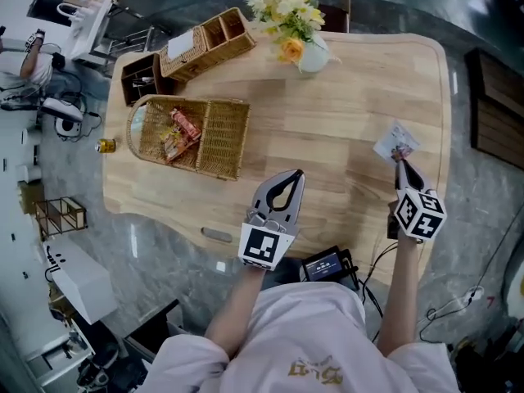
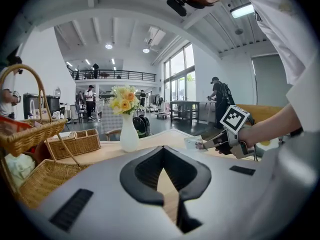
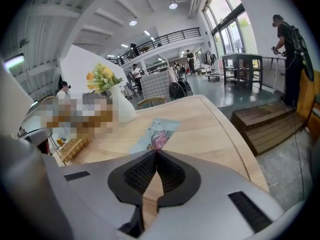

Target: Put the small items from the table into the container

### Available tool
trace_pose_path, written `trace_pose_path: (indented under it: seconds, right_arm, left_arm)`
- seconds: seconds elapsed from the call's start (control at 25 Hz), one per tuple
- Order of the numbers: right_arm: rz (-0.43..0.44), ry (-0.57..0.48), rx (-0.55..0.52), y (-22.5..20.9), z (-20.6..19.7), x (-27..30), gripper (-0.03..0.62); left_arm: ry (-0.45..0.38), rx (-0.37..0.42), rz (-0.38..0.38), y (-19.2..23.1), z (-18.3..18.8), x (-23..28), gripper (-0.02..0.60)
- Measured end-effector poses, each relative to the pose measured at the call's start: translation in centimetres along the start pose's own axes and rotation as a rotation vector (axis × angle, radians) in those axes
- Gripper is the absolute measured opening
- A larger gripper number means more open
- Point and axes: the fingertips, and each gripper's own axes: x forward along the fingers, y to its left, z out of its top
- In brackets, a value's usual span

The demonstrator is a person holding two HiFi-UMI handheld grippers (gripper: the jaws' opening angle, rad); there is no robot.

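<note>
The right tool (image 1: 399, 161) is pinching a small pale packet (image 1: 395, 142) by its near edge, the jaws pressing together on it. The packet is sitting out at about 3 o'clock on the wooden tabletop (image 1: 344, 113), close to the right edge. From the left gripper view it is hanging just clear of the wood rather than lying flat.

The left tool (image 1: 297, 173) is hovering over the near edge of the tabletop at about 6 o'clock, its jaws pressing together tip to tip with nothing between them.

The wicker basket (image 1: 223, 142), the one with a hoop handle, is resting at about 9 o'clock, well apart from the packet, and a few red and orange snack packets (image 1: 181, 133) are lying inside it. A divided wicker tray (image 1: 205, 43) is sitting at about 11 o'clock beyond the basket. A white vase of flowers (image 1: 312, 56) is standing upright at 12 o'clock near the far edge.
</note>
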Motion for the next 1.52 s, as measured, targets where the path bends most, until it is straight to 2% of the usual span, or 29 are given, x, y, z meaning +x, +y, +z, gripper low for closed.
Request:
trace_pose_path:
  seconds: [0.08, 0.2, 0.28, 0.6, 0.76, 0.92, 1.08, 1.52]
  right_arm:
    - [0.015, -0.012, -0.001, 1.3, 0.2, -0.7, 0.023]
    - [0.043, -0.024, -0.006, 3.4, 0.6, -1.6, 0.023]
    - [0.061, -0.031, -0.011, 4.5, 1.0, -2.3, 0.023]
    - [0.144, -0.057, -0.038, 10.2, 2.5, -3.9, 0.023]
    - [0.179, -0.07, -0.048, 13.2, 3.2, -4.2, 0.023]
    - [0.201, -0.089, -0.056, 15.7, 4.2, -4.4, 0.023]
    - [0.224, -0.106, -0.073, 18.3, 5.2, -4.6, 0.023]
    - [0.276, -0.125, -0.135, 25.5, 7.0, -4.2, 0.023]
  left_arm:
    - [-0.005, -0.03, 0.017, 0.4, 0.8, -0.9, 0.005]
    - [-0.05, 0.035, 0.004, 0.9, 1.4, -2.1, 0.005]
    - [-0.072, 0.045, 0.01, 1.3, 2.0, -2.6, 0.005]
    - [-0.132, 0.045, 0.052, 3.3, 4.4, -5.4, 0.006]
    - [-0.15, 0.009, 0.087, 4.9, 5.5, -7.1, 0.005]
    - [-0.18, 0.051, 0.098, 6.5, 6.0, -8.3, 0.005]
    - [-0.192, 0.026, 0.132, 8.2, 6.8, -9.9, 0.005]
    - [-0.238, 0.06, 0.172, 12.9, 7.2, -14.1, 0.005]
